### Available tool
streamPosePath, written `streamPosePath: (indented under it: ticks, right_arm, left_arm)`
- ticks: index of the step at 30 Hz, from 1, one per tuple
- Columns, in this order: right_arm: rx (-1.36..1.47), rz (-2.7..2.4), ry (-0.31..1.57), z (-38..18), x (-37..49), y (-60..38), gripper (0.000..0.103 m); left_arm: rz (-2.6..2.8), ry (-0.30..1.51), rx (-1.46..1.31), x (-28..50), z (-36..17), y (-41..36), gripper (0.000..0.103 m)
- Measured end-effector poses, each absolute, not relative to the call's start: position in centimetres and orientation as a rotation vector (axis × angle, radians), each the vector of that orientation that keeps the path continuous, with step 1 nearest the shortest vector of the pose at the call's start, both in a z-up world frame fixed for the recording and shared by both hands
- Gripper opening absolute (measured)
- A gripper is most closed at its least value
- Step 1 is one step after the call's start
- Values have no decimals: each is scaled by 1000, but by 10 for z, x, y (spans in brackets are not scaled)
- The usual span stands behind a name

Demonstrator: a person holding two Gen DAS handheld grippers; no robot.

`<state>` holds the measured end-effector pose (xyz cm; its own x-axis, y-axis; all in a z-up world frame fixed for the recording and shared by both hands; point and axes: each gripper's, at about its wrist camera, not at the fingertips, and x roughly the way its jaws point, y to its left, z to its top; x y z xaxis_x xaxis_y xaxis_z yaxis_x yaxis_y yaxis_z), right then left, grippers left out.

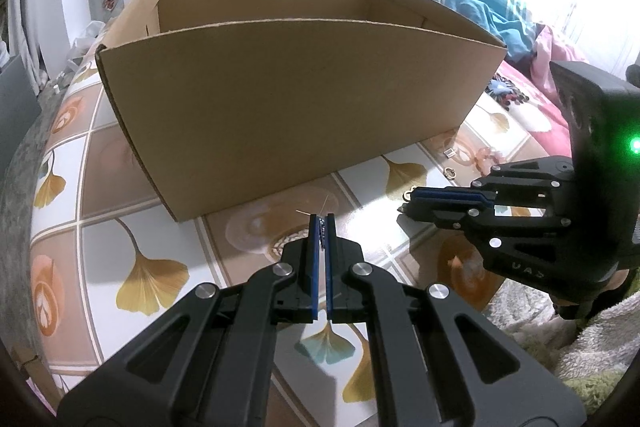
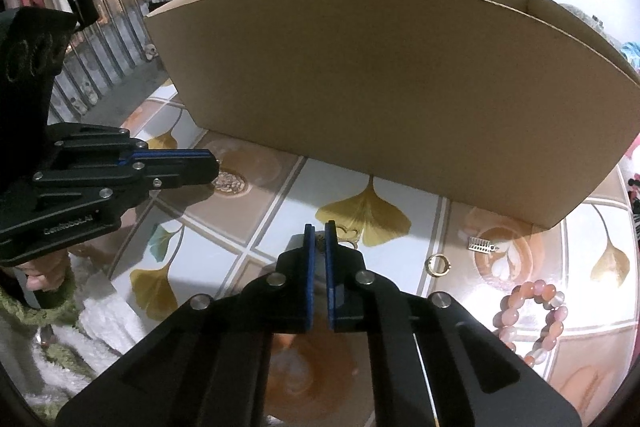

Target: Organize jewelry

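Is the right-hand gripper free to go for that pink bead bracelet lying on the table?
Probably not yet. The table between the right gripper and the bead bracelet is bare, so nothing blocks the way, but its jaws look shut on a small gold piece. That would have to go into the cardboard box first.

A table covered in a tile-and-ginkgo-leaf print carries 1 open cardboard box, with 1 gold ring, 1 small silver comb-shaped piece and 1 pink bead bracelet lying near it.
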<state>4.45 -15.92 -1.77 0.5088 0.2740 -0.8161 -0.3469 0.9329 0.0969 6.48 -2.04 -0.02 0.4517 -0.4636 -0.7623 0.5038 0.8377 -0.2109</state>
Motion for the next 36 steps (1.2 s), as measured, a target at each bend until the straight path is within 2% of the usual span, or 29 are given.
streamPosePath:
  ticks: [27, 31, 36]
  right_arm:
    - [68, 391, 1019, -15, 46, -187, 6]
    - [22, 416, 1021, -18, 45, -170, 20]
    - [2, 413, 1009, -17, 44, -165, 21]
  left_arm:
    - [-593, 928, 47, 67, -2, -21, 2]
    - [-592, 929, 47, 67, -2, -21, 2]
    - [-591, 928, 47, 67, -2, -21, 2]
